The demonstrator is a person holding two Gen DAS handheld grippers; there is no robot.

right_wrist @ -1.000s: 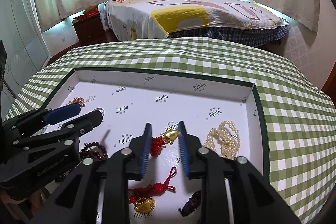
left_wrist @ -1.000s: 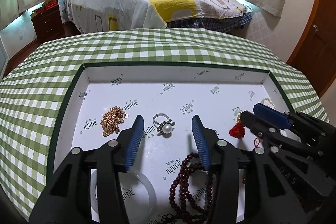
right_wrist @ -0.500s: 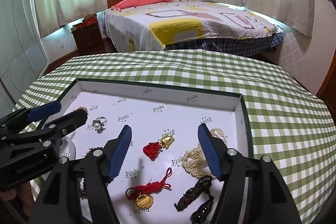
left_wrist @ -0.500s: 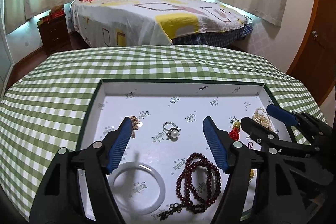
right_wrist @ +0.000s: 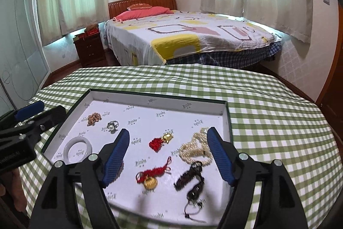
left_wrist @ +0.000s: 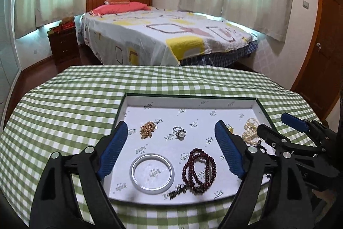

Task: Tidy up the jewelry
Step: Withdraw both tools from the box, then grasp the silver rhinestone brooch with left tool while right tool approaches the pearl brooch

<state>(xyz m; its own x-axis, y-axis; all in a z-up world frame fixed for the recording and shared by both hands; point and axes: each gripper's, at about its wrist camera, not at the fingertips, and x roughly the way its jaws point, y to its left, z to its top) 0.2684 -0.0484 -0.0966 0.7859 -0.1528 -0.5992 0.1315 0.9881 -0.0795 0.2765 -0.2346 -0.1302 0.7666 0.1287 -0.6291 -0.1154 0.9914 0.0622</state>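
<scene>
A shallow white tray (left_wrist: 188,102) (right_wrist: 158,100) lies on the green checked table and holds the jewelry. In the left wrist view it shows a gold chain (left_wrist: 147,129), a pearl ring (left_wrist: 179,133), a white bangle (left_wrist: 152,173), a dark red bead bracelet (left_wrist: 198,171) and a pearl necklace (left_wrist: 249,131). The right wrist view adds a red tassel with a gold charm (right_wrist: 161,140), a red cord with a gold pendant (right_wrist: 151,176) and a dark cord piece (right_wrist: 189,177). My left gripper (left_wrist: 171,150) and right gripper (right_wrist: 168,156) are both open and empty, raised above the tray's near side.
The green checked tablecloth (left_wrist: 64,104) covers a round table that drops off on all sides. A bed (left_wrist: 163,35) stands beyond it, a dark nightstand (left_wrist: 63,44) at the left and a wooden door (left_wrist: 325,46) at the right.
Both grippers have lifted up and pulled back from the tray. Both have opened wide; the right one was nearly closed around the red tassel charm a second ago.
</scene>
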